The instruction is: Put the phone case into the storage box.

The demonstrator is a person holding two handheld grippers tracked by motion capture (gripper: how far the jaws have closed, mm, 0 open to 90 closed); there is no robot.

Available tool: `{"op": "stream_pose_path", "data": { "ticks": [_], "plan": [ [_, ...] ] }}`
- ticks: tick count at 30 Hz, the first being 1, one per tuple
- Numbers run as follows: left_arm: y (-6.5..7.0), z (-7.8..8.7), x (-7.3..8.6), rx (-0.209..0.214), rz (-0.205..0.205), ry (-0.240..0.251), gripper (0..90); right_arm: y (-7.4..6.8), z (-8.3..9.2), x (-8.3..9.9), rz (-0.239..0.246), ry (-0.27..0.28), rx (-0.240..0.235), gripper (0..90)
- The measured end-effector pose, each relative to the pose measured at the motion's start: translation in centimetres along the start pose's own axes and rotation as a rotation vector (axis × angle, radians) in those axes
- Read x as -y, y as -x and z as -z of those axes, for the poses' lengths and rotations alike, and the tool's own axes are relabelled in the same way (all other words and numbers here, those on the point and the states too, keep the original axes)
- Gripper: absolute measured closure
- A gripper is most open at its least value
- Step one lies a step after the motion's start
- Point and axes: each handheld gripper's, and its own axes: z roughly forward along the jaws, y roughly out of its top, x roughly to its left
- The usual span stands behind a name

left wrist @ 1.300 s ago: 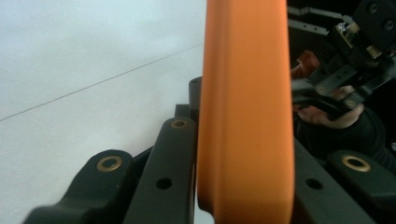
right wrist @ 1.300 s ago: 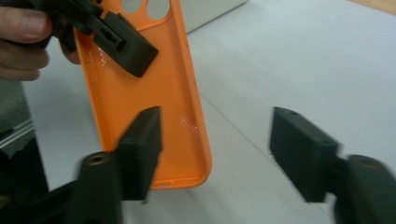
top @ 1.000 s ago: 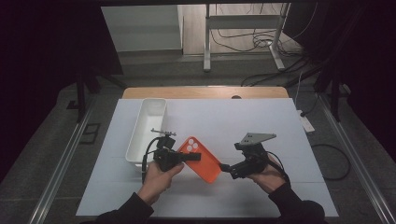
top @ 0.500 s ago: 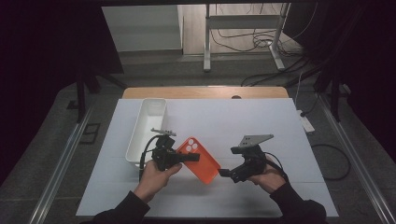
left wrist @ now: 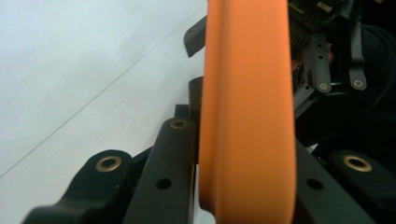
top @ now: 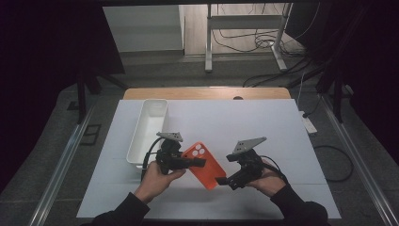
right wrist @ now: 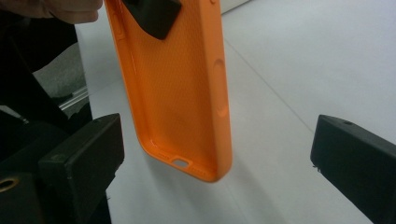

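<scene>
An orange phone case (top: pixel 205 165) hangs tilted just above the white table, its camera cut-out end up and to the left. My left gripper (top: pixel 199 162) is shut on its upper part; in the left gripper view the case (left wrist: pixel 247 116) stands edge-on between the black jaws. My right gripper (top: pixel 222 181) is open at the case's lower end. In the right gripper view the hollow inside of the case (right wrist: pixel 177 79) faces me, its bottom edge sitting between the two wide-apart jaws without touching them. One left jaw presses inside the case at the top.
A long white bin (top: pixel 148 129) stands to the left of the hands, near the left gripper. The white table sheet (top: pixel 263 122) stretches bare to the right and behind. Its wooden far edge (top: pixel 207 92) runs along the back.
My right gripper has edged slightly left and nearer, up to the case's lower end. The left gripper keeps its hold on the case, barely moving.
</scene>
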Motion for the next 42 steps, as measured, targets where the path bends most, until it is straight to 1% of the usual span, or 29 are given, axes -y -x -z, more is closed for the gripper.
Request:
{"op": "stream_pose_path", "data": {
  "ticks": [1, 4, 5, 8, 11, 14, 15, 16, 17, 18, 19, 22, 24, 25, 26, 27, 28, 29, 31, 32, 33, 34, 35, 37, 38, 39, 40, 41, 42],
  "plan": [
    [0.1, -0.1, 0.0, 0.004, -0.002, -0.003, 84.1, -0.2, -0.1, -0.1, -0.001, -0.008, -0.018, 2.1],
    [0.2, -0.2, -0.1, 0.020, -0.015, -0.002, 84.1, -0.3, -0.3, -0.1, 0.008, -0.013, -0.022, 1.5],
    [0.3, -0.2, -0.1, 0.026, -0.020, -0.001, 84.1, -0.5, -0.4, -0.1, 0.009, -0.017, -0.031, 1.6],
    [0.6, -0.3, -0.2, 0.047, -0.042, 0.005, 84.2, -0.9, -0.6, -0.3, 0.024, -0.026, -0.040, 3.0],
    [0.9, -0.4, -0.2, 0.061, -0.062, 0.004, 84.1, -1.0, -0.7, -0.4, 0.039, -0.031, -0.043, 8.3],
    [1.1, -0.6, -0.3, 0.070, -0.077, 0.005, 84.1, -1.2, -0.7, -0.4, 0.053, -0.028, -0.066, 17.9],
    [1.1, -0.6, -0.3, 0.070, -0.077, 0.005, 84.1, -1.2, -0.7, -0.4, 0.053, -0.028, -0.066, 17.9],
    [1.2, -0.6, -0.3, 0.076, -0.083, 0.006, 84.1, -1.2, -0.6, -0.5, 0.056, -0.026, -0.069, 21.2],
    [1.2, -0.7, -0.3, 0.084, -0.087, 0.011, 84.1, -1.3, -0.5, -0.5, 0.057, -0.023, -0.088, 28.3],
    [1.3, -0.7, -0.3, 0.089, -0.089, 0.014, 84.1, -1.3, -0.5, -0.5, 0.057, -0.023, -0.088, 28.3],
    [1.3, -0.7, -0.3, 0.094, -0.096, 0.012, 84.1, -1.3, -0.5, -0.5, 0.060, -0.022, -0.092, 31.0],
    [1.5, -0.8, -0.4, 0.108, -0.111, 0.012, 84.0, -1.3, -0.5, -0.5, 0.061, -0.033, -0.137, 41.1],
    [1.6, -0.8, -0.4, 0.117, -0.118, 0.013, 84.0, -1.3, -0.5, -0.6, 0.061, -0.038, -0.155, 47.0],
    [1.6, -0.9, -0.4, 0.121, -0.119, 0.014, 84.0, -1.3, -0.5, -0.6, 0.061, -0.040, -0.168, 51.0],
    [1.6, -0.9, -0.4, 0.120, -0.122, 0.014, 84.0, -1.3, -0.5, -0.6, 0.062, -0.040, -0.191, 59.5],
    [1.6, -0.9, -0.3, 0.118, -0.124, 0.013, 83.9, -1.3, -0.5, -0.6, 0.064, -0.039, -0.203, 63.9],
    [1.6, -0.9, -0.3, 0.118, -0.124, 0.013, 83.9, -1.3, -0.5, -0.6, 0.064, -0.039, -0.203, 63.9],
    [1.5, -0.9, -0.3, 0.128, -0.124, 0.018, 83.5, -1.2, -0.3, -0.7, 0.066, -0.027, -0.229, 72.0],
    [1.4, -0.9, -0.3, 0.149, -0.125, 0.030, 82.5, -1.0, -0.1, -0.8, 0.057, -0.023, -0.261, 76.9],
    [1.4, -0.9, -0.3, 0.149, -0.125, 0.030, 81.5, -1.0, -0.1, -0.8, 0.057, -0.023, -0.261, 76.9],
    [1.5, -0.9, -0.3, 0.162, -0.128, 0.039, 78.0, -0.8, 0.0, -0.8, 0.049, -0.019, -0.280, 84.3],
    [1.5, -0.9, -0.3, 0.162, -0.128, 0.039, 76.5, -0.8, 0.0, -0.8, 0.049, -0.019, -0.280, 84.3],
    [1.6, -0.8, -0.4, 0.150, -0.129, 0.044, 76.5, -0.8, 0.1, -0.9, 0.051, -0.016, -0.292, 84.6],
    [1.6, -0.8, -0.4, 0.139, -0.126, 0.049, 72.0, -1.0, 0.2, -1.0, 0.063, -0.017, -0.273, 85.2],
    [1.6, -0.8, -0.4, 0.125, -0.120, 0.054, 69.6, -1.1, 0.3, -1.1, 0.068, -0.018, -0.261, 85.4],
    [1.6, -0.8, -0.5, 0.102, -0.117, 0.055, 63.8, -1.2, 0.3, -1.1, 0.072, -0.019, -0.242, 85.4],
    [1.7, -0.8, -0.5, 0.079, -0.117, 0.053, 52.1, -1.3, 0.4, -1.1, 0.074, -0.015, -0.208, 85.4],
    [1.7, -0.7, -0.5, 0.031, -0.118, 0.051, 47.0, -1.3, 0.5, -1.1, 0.073, -0.013, -0.195, 85.4],
    [1.6, -0.7, -0.5, 0.009, -0.114, 0.057, 42.6, -1.3, 0.5, -1.1, 0.076, -0.008, -0.175, 85.4]
  ]
}}
